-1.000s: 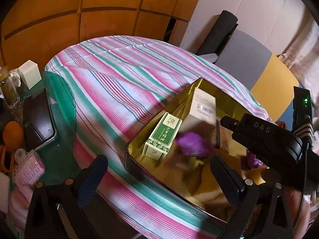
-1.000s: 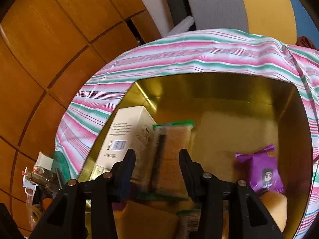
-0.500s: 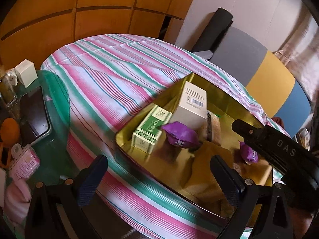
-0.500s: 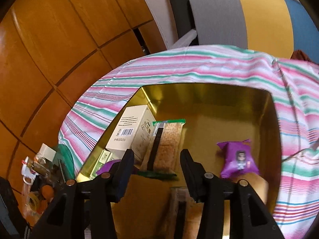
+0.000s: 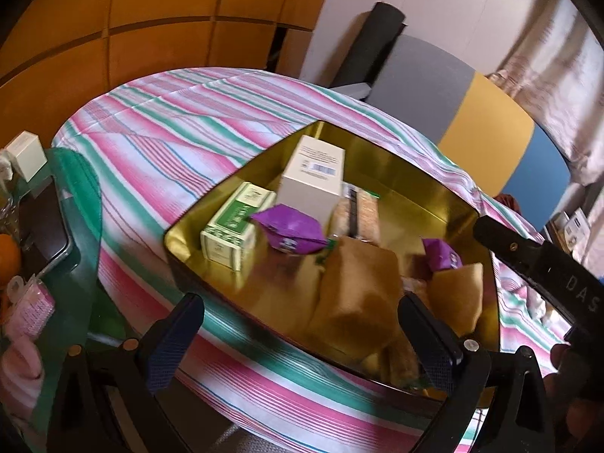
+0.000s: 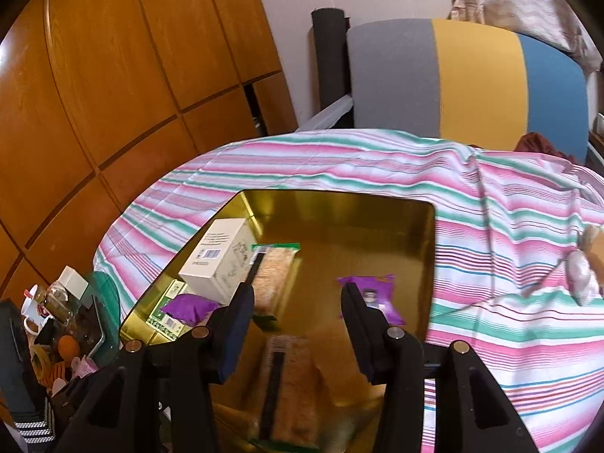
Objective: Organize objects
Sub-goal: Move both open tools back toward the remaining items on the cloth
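A gold tin (image 5: pixel 415 173) (image 6: pixel 377 207) sits on the striped tablecloth. In it are a cream box (image 5: pixel 313 177) (image 6: pixel 219 260), a green box (image 5: pixel 234 226), two purple packets (image 5: pixel 290 230) (image 6: pixel 377 294), a cracker pack (image 5: pixel 362 211) (image 6: pixel 271 275) and tan sponges (image 5: pixel 358 283). My left gripper (image 5: pixel 302 336) is open and empty at the tin's near edge. My right gripper (image 6: pixel 298 313) is open and empty above the tin; its body shows in the left wrist view (image 5: pixel 547 268).
A striped tablecloth (image 5: pixel 170 143) (image 6: pixel 509 264) covers the table. At the left edge lie a green mat with a phone (image 5: pixel 41 226), an orange (image 5: pixel 7 260), a small white box (image 5: pixel 26 154) and jars (image 6: pixel 56 302). A grey, yellow and blue chair (image 6: pixel 453 75) stands behind.
My right gripper has let go of the cracker pack, which now lies next to the cream box, and has pulled up and back. My left gripper has drawn back a little.
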{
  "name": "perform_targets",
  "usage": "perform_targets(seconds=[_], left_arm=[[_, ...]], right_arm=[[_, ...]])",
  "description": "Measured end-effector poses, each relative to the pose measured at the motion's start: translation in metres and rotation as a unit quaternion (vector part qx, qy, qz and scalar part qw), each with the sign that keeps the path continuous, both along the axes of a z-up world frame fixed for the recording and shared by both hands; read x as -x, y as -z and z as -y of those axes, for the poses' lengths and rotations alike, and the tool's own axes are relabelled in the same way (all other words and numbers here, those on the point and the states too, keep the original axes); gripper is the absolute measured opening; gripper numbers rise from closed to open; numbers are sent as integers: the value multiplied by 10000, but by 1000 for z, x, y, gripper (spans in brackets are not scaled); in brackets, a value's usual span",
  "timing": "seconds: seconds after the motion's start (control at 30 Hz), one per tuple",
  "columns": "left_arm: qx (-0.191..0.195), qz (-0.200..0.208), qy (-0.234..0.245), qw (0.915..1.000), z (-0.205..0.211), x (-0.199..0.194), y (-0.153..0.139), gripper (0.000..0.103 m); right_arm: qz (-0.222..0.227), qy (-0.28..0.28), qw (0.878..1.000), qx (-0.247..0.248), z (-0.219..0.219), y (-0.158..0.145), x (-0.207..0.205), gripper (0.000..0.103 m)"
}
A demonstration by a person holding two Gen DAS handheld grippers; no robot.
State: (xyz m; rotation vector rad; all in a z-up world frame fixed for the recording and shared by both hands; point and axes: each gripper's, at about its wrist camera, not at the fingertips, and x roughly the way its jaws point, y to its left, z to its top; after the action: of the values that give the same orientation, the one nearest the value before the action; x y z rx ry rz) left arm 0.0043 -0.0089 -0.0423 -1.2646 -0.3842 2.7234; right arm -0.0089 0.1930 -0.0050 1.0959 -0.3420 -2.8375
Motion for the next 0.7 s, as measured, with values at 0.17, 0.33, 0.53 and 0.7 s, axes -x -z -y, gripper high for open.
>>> perform_targets(seconds=[0.17,0.33,0.53,0.7], left_arm=[[24,-161,344,9993,-15,-7,-3,103],[160,-493,850,9950,-35,-19,-12,103],[185,-776,1284,9885,-56,-39,-23,103],[266,-822,1773,9804,-80,-56,-24,103]], right_arm=[[-62,271,9996,-48,-24,-1,-18,49],[-147,771,9968,-165,-63,8,-52,49],[75,1520,9882,-167,-124,37,-89,49],[468,2193,9745,-86,-183,67,-111,49]])
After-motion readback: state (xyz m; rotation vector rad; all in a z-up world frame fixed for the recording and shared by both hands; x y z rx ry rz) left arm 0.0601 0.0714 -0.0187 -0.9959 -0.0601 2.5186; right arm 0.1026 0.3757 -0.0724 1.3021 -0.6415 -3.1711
